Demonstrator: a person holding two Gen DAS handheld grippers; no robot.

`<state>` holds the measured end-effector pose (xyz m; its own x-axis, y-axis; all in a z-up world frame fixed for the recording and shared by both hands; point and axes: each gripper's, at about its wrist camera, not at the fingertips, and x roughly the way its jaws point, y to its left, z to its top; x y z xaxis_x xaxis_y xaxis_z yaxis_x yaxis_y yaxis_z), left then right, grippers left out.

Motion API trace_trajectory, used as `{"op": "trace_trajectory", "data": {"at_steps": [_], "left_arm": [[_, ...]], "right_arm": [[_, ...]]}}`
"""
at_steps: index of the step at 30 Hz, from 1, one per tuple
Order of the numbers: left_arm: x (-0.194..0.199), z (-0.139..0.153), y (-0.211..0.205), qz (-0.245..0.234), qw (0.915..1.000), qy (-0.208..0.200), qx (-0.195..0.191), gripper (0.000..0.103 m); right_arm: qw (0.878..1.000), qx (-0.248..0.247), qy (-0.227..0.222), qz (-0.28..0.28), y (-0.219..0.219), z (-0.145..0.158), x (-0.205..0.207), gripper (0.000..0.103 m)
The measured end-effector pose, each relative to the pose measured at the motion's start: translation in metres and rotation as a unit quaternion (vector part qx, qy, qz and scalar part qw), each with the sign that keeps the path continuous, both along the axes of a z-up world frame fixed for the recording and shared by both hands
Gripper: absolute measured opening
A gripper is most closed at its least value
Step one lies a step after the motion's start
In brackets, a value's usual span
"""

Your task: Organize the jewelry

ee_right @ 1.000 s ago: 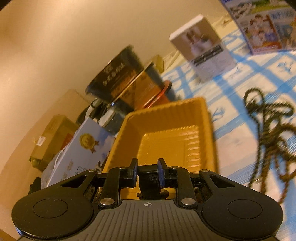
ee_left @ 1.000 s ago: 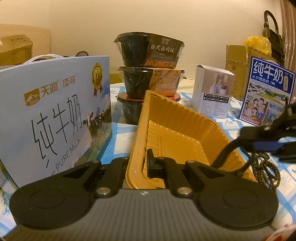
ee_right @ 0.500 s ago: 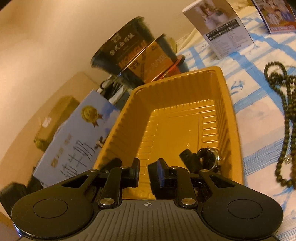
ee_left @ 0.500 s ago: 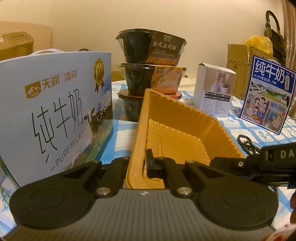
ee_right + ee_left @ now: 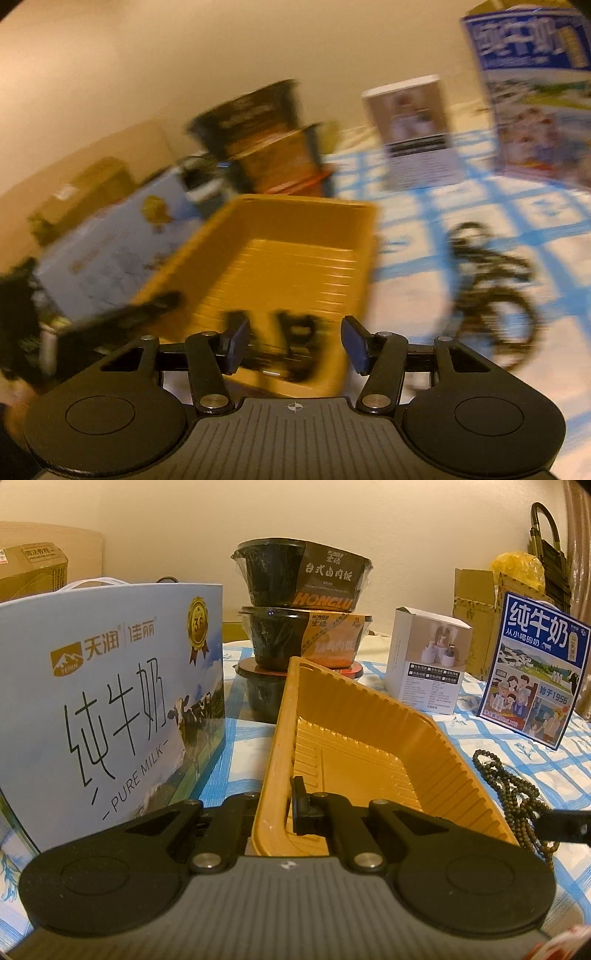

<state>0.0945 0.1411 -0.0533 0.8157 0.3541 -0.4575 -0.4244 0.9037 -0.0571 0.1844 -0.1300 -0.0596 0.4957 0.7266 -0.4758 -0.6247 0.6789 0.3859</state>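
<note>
An orange plastic tray [image 5: 369, 738] lies on the blue-checked cloth. My left gripper [image 5: 280, 808] is shut on the tray's near left rim. The tray also shows in the right wrist view [image 5: 295, 251], blurred. A dark watch [image 5: 291, 343] lies in its near end, just ahead of my right gripper [image 5: 293, 347], which is open and empty. A dark bead necklace [image 5: 517, 797] lies on the cloth right of the tray; it also shows in the right wrist view [image 5: 491, 273].
A large blue milk carton [image 5: 110, 709] stands left of the tray. Three stacked black food bowls [image 5: 303, 616] stand behind it. A small white box [image 5: 424, 664] and a blue milk box [image 5: 535, 672] stand at the back right.
My right gripper opened and left the watch in the tray, then pulled back and swung right. My left gripper keeps its hold on the tray rim.
</note>
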Motion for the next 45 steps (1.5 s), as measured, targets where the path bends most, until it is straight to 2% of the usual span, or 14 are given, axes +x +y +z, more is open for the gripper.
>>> {"op": "trace_trajectory", "data": {"at_steps": [2,3,4,7,14,30,38,45], "left_arm": [[0.0,0.001,-0.001,0.0,1.0,0.0,0.001,0.005],[-0.001,0.001,-0.001,0.0,1.0,-0.001,0.001,0.005],[0.0,0.001,-0.001,0.0,1.0,-0.001,0.002,0.005],[0.0,0.002,-0.002,0.0,1.0,0.0,0.003,0.005],[0.0,0.002,-0.001,-0.001,1.0,0.001,0.004,0.005],[0.0,0.002,-0.001,-0.001,1.0,0.001,0.002,0.005],[0.002,0.003,-0.002,-0.004,1.0,-0.001,0.004,0.005],[0.002,0.003,-0.002,-0.004,1.0,-0.001,0.004,0.005]], "right_arm": [[0.999,-0.031,0.0,-0.023,-0.012,-0.008,0.005,0.042],[0.999,-0.039,0.01,-0.03,-0.017,-0.012,0.009,0.028],[0.998,-0.043,0.019,-0.038,-0.022,-0.015,0.012,0.02],[0.997,-0.048,0.023,-0.051,-0.029,-0.02,0.017,0.017],[0.996,-0.072,0.017,-0.053,-0.022,-0.024,0.017,0.016],[0.992,-0.096,0.014,-0.083,-0.037,-0.026,0.025,0.017],[0.987,-0.138,-0.024,-0.08,-0.034,-0.026,0.028,0.017],[0.977,-0.192,-0.072,-0.053,-0.022,-0.033,0.036,0.017]]}}
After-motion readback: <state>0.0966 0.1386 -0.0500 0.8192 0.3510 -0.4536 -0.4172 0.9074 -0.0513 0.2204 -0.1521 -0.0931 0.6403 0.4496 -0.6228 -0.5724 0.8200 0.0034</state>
